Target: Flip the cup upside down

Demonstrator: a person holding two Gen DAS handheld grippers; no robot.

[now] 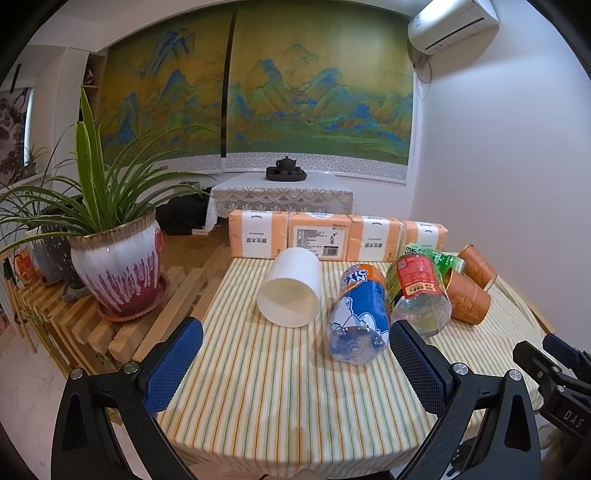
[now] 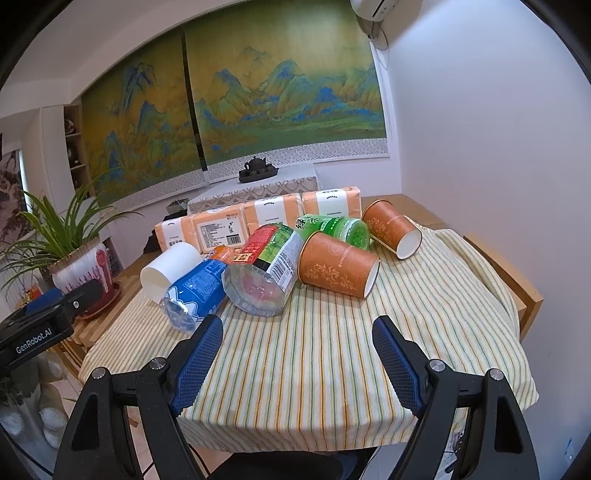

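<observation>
Plain white cup (image 1: 289, 288) lies sideways, mouth facing the camera.

The air conditioner (image 2: 373, 7) is cut off by the top edge in the right wrist view. The blue bottle (image 2: 195, 291) hides the white cup's (image 2: 166, 271) right side — small print on the tissue packs (image 1: 317, 236) is unreadable.

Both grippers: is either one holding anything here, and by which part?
Nothing is held. The left gripper and right gripper are both open over the striped cloth, short of the white cup lying on its side.
</observation>
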